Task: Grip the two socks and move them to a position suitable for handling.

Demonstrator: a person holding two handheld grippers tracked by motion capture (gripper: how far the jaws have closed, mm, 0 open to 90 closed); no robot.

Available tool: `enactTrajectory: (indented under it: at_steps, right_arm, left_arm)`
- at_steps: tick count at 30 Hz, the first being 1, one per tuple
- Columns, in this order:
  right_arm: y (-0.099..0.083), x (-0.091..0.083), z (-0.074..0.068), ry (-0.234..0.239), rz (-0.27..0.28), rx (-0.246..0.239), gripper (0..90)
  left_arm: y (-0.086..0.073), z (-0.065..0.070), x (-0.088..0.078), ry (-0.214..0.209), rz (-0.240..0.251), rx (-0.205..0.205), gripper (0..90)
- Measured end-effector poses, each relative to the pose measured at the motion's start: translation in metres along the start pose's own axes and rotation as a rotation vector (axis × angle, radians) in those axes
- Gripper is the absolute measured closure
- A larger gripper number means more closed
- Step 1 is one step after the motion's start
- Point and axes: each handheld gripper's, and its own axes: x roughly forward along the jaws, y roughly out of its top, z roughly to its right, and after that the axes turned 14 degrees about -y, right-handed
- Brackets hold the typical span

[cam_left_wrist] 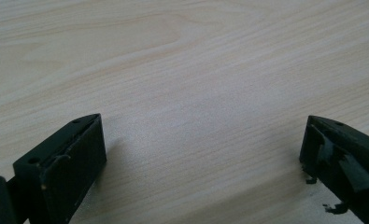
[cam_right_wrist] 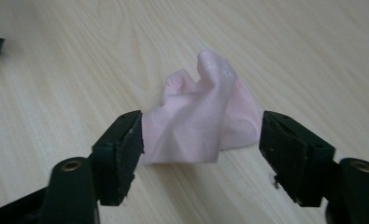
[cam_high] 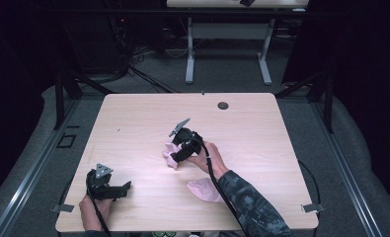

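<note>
Right gripper (cam_right_wrist: 201,140) is at the crumpled pink cloth (cam_right_wrist: 205,121) mid-table, jaws spread either side of it, not pinching yet. A second pink cloth (cam_high: 205,190) lies flat near the table (cam_high: 133,123) front edge. Left gripper (cam_high: 114,190) rests at the front-left corner, jaws wide on nothing. Looks like early going: the grab is not yet made.

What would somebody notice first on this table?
A crumpled pale pink cloth stands bunched up mid-table, between the open jaws of the right gripper. A second, flatter pink cloth lies near the front edge beside the person's sleeve. The left gripper rests open at the light wooden table's front left corner.
</note>
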Motion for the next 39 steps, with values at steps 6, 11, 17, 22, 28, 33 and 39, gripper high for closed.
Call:
enactTrajectory:
  at_steps: [6, 11, 17, 22, 28, 33, 39]
  right_arm:
    - [-0.004, 0.028, 0.003, 0.056, -0.065, 0.027, 73.0]
    - [-0.012, 0.007, 0.012, 0.129, 0.018, 0.127, 84.7]
    - [-0.039, -0.037, 0.035, 0.184, 0.076, 0.271, 82.4]
    - [-0.082, -0.031, 0.058, 0.08, -0.064, 0.349, 68.1]
    - [-0.114, -0.022, 0.069, -0.085, -0.116, 0.321, 46.5]
    - [-0.109, -0.042, 0.061, -0.108, -0.03, 0.216, 38.7]
    - [-0.092, -0.048, 0.031, -0.041, 0.009, 0.048, 44.1]
  left_arm:
    - [0.001, -0.001, 0.001, -0.001, 0.002, 0.001, 0.1]
    - [0.001, -0.001, 0.001, -0.001, 0.002, 0.001, 0.1]
    - [0.0, 0.0, 0.0, -0.002, 0.002, 0.002, 0.2]
    - [0.001, -0.001, 0.0, -0.002, 0.002, 0.002, 0.2]
    - [0.001, 0.0, 0.001, -0.001, 0.002, 0.001, 0.2]
    - [0.001, 0.0, 0.001, -0.001, 0.002, 0.0, 0.1]
    - [0.001, 0.0, 0.001, 0.0, 0.002, 0.0, 0.1]
